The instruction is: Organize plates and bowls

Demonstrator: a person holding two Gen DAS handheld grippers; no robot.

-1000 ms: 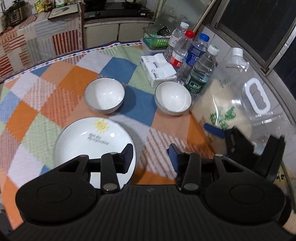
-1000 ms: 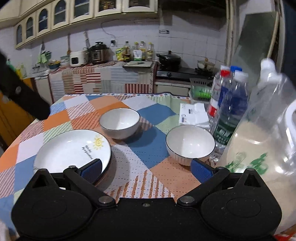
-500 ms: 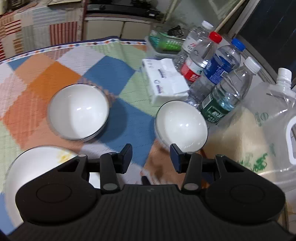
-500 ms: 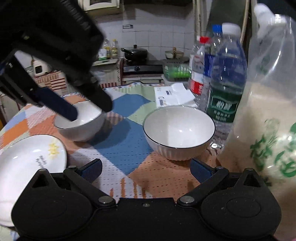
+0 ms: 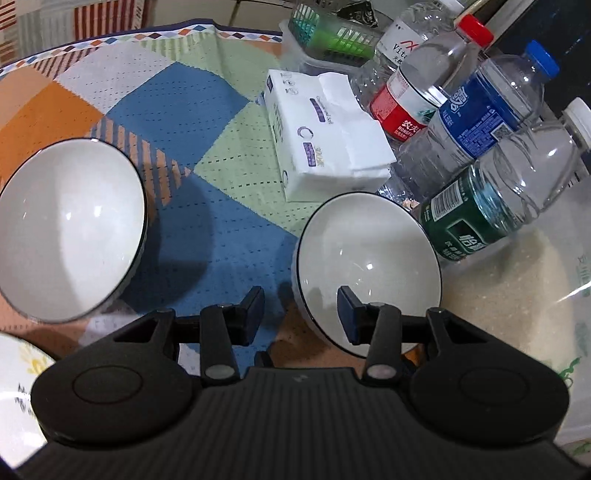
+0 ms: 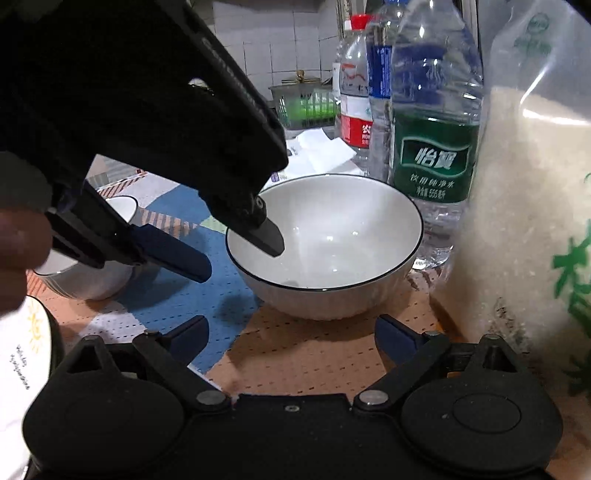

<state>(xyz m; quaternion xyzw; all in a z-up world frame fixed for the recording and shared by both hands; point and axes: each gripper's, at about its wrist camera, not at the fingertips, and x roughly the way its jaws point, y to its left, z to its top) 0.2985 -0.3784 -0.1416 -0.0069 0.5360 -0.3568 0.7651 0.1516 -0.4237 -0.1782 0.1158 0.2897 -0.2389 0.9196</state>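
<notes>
Two white bowls with dark rims sit on the patchwork tablecloth. The right bowl (image 5: 369, 266) (image 6: 325, 243) stands beside the bottles. My left gripper (image 5: 301, 312) is open and straddles this bowl's near-left rim, one finger inside and one outside; it also shows in the right wrist view (image 6: 243, 254). The left bowl (image 5: 66, 229) (image 6: 85, 273) is apart from it. A white plate with a sun print (image 5: 18, 373) (image 6: 22, 354) lies at the near left. My right gripper (image 6: 291, 339) is open and empty, just in front of the right bowl.
Several water bottles (image 5: 491, 199) (image 6: 432, 147) stand right behind the right bowl. A clear bag of rice (image 6: 528, 221) crowds the right side. A tissue pack (image 5: 325, 136) and a green basket (image 5: 332, 33) lie further back.
My left gripper has moved forward and down to the right bowl's rim. My right gripper has moved closer to the same bowl. Both stay open.
</notes>
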